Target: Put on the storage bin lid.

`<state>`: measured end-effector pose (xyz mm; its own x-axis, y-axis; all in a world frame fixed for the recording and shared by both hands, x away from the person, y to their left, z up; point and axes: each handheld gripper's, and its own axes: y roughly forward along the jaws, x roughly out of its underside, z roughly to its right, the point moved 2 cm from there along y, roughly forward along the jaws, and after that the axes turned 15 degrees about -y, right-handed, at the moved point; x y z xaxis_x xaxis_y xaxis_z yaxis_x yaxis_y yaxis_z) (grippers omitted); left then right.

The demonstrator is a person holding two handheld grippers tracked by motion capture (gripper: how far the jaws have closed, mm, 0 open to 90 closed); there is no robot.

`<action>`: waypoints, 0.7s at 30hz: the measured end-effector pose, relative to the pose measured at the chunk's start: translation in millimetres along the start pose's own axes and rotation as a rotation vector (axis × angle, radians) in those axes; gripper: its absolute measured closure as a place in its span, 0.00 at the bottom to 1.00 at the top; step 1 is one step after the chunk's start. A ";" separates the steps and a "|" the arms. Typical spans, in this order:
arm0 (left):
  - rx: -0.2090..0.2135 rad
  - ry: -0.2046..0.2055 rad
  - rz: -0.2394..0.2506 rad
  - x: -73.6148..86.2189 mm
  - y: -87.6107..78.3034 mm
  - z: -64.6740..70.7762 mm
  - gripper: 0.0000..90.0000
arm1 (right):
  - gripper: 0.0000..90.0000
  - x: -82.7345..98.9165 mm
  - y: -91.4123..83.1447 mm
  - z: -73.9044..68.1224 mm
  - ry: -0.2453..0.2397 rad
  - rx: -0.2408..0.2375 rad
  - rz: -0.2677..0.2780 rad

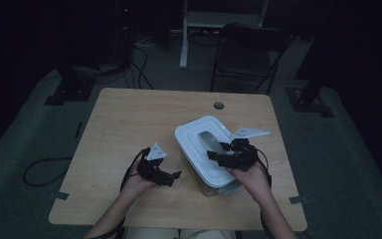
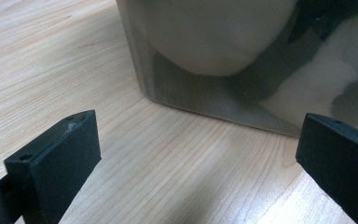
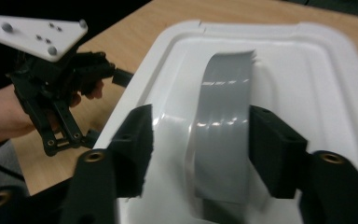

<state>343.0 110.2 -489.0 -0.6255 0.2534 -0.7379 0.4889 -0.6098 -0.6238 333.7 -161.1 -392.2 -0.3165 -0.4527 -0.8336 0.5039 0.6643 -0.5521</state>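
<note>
Here, handle (image 3: 223, 126) between right hand-held gripper (image 3: 198, 140)

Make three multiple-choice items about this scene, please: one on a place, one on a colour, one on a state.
1. Where does the box stand on the table?
A. at the far left corner
B. near the front edge, right of the middle
C. over the round hole

2. What colour is the handle on the lid?
A. grey
B. red
C. green

3. How do the jaws of the right gripper stand?
A. shut on the table edge
B. apart, one on each side of the handle
C. shut on a cable

Answers:
1 B: the high view shows the box close to the person, between the left gripper and the right one.
2 A: the right gripper view shows a grey strip on a white lid.
3 B: a gap shows between each pad and the handle.
</note>
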 end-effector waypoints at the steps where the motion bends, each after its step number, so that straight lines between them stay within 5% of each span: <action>1: 0.001 -0.002 0.002 -0.4 0.3 -0.1 0.01 | 0.44 -0.8 -2.8 0.8 0.000 0.007 0.007; 7: -0.001 -0.005 0.011 -3.1 0.8 0.1 0.01 | 0.33 -3.7 -21.5 15.1 0.027 0.076 0.074; 12: 0.000 -0.013 0.018 -5.2 1.7 0.0 0.01 | 0.13 0.4 -35.6 36.5 0.059 0.155 0.119; 14: -0.002 -0.015 0.022 -5.5 2.4 -0.3 0.01 | 0.13 5.1 -37.1 48.9 0.075 0.248 0.127; 21: -0.008 -0.029 0.029 -5.1 5.2 -2.2 0.01 | 0.13 26.7 -30.6 89.8 0.072 0.377 0.135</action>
<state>350.0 107.5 -489.0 -0.6279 0.2139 -0.7483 0.5120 -0.6106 -0.6041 382.1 -246.9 -396.0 -0.2767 -0.3246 -0.9045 0.7996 0.4443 -0.4041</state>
